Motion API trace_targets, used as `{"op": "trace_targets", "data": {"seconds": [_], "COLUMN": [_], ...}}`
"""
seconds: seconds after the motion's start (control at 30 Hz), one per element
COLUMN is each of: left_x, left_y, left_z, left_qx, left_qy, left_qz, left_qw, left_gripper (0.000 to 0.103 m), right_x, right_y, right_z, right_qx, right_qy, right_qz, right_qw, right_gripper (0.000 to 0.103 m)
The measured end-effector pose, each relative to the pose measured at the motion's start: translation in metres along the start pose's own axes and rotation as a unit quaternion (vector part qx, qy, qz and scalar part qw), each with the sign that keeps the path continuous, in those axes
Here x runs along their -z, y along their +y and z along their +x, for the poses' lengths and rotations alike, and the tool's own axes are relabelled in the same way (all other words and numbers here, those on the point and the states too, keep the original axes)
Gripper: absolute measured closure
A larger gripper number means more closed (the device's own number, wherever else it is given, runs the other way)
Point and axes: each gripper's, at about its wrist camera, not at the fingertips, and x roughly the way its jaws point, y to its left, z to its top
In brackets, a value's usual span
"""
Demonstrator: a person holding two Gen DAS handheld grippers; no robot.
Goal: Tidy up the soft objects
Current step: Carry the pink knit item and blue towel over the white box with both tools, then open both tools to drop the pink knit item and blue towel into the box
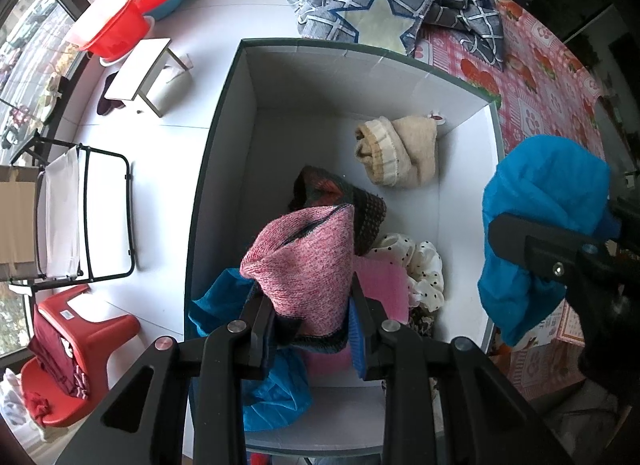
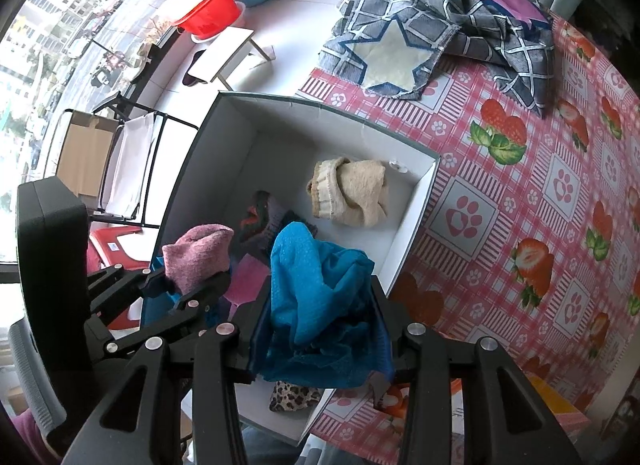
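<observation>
Both loads look mid-delivery into the white box [image 1: 224, 113]: the left gripper [image 1: 310, 329] pinches a pink knit [image 1: 304, 265] low centre of its view; the right gripper [image 2: 320, 329] pinches a blue cloth [image 2: 320, 289] over the box's right rim (counter beneath); next, I judge, lower each and spread the fingers.

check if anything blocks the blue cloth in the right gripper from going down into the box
Nothing visible does. The right gripper holds the blue cloth over the open box, no lid. The pink knit in the left gripper hangs beside it, not under it.

Left claw [image 1: 310, 329] closed, load clamped between both fingers. Right claw [image 2: 320, 329] likewise closed on its load, positioned beside the left.
</observation>
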Motion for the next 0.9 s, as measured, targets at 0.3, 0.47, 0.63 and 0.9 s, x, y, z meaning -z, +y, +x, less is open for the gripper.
{"op": "trace_targets", "data": {"seconds": [0.3,0.47,0.63,0.9], "left_x": [0.002,0.004,0.005,0.005], "left_y": [-0.002,-0.004,-0.004,-0.001], "left_z": [0.002,0.002,0.002,-0.007], "left_qx": [-0.007,-0.007,-0.006,0.009], "left_qy": [-0.001,0.000,-0.001,-0.014], "left_qz": [0.003,0.004,0.002,0.000], "left_qw": [1.0000,1.0000,1.0000,0.9999], "left_gripper": [0.072,0.072,0.071,0.062], "right_x": [-0.002,-0.003,-0.003,-0.004], "right_y": [0.006,0.006,0.006,0.014], "right_z": [-0.001,-0.001,0.001,0.000], "right_qx": [0.015,0.019,0.021,0.027], "right_qy": [-0.007,-0.007,-0.004,-0.004], "right_qz": [-0.018,-0.020,-0.023,-0.043], "right_qw": [1.000,1.000,0.999,0.999], "right_gripper": [0.060,0.060,0.060,0.060]}}
